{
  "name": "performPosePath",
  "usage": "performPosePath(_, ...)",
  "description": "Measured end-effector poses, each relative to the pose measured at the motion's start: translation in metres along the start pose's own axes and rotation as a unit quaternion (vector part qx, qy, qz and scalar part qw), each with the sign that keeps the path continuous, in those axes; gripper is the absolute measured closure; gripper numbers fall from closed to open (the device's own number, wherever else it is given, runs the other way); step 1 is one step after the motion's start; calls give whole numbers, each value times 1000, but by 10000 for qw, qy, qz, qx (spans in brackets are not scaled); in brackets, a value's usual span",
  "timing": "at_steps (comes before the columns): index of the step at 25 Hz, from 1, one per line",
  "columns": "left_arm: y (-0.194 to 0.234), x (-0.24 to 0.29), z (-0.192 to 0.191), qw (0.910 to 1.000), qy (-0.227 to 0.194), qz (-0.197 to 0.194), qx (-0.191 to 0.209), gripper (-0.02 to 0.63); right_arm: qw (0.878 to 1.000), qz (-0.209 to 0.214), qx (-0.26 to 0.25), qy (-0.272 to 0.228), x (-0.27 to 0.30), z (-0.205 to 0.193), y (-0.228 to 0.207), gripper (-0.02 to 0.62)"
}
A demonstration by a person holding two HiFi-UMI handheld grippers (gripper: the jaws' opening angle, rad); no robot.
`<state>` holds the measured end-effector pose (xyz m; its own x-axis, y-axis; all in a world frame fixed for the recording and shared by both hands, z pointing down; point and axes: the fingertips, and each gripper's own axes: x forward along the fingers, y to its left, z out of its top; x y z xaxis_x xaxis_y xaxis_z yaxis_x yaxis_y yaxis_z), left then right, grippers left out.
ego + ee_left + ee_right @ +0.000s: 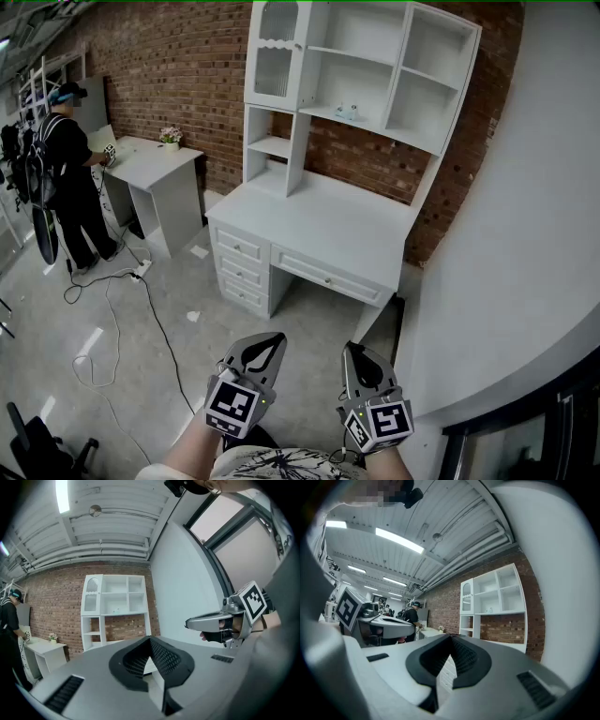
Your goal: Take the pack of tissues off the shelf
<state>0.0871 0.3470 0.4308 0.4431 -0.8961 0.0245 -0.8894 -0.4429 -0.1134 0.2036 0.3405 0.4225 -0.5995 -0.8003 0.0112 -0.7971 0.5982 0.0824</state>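
Both tools sit near, low in the head view, side by side over the floor [169, 309]. Left tool [268, 343] clenched, nothing in it. Right tool [353, 350] clenched, empty too. Far ahead, white table [319, 220] with shelf [394, 134] above. Pack of tissues [349, 113] lies on that middle shelf, well apart from both tools.

Smooth matt white paint on tall shelf-and-desk unit [319, 220]; rough red brick wall [178, 66]; faintly glossy grey concrete floor [141, 356].
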Motion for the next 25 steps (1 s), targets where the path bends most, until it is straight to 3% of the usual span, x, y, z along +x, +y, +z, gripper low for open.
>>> performPosePath(15,12,24,-12,9994,168,-57,-308,592,9997,56,221,121,21,-16,-13,588)
performPosePath(25,77,67,-18,9985,208,-141,-487,592,9993,-176,281,194,94,-19,-27,588)
